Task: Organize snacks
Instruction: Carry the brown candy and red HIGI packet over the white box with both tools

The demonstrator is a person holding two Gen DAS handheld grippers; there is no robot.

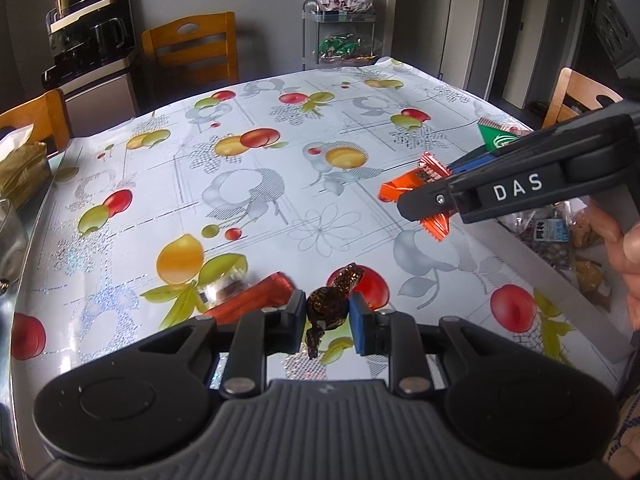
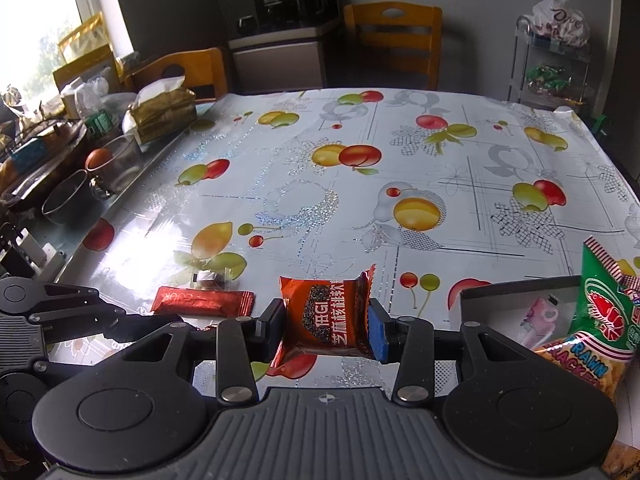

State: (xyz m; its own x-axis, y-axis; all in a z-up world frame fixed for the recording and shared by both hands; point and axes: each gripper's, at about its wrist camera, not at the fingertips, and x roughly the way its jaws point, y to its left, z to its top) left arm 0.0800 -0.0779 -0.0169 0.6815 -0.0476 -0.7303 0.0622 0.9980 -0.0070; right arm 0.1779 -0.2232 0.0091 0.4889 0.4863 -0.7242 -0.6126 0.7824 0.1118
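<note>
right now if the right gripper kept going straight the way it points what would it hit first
Probably just the tablecloth. The right gripper, shut on an orange snack packet, points down at bare printed cloth; the red bar lies off to its left. Depth is hard to judge.

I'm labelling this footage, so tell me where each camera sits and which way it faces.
Left wrist: on the left gripper, facing down across the table; it pinches a dark candy; the right gripper and a hand show.
Right wrist: on the right gripper, same direction; it holds an orange snack packet; the left gripper's frame shows at left.
Shared: tablecloth, red wrapper, orange packet.
</note>
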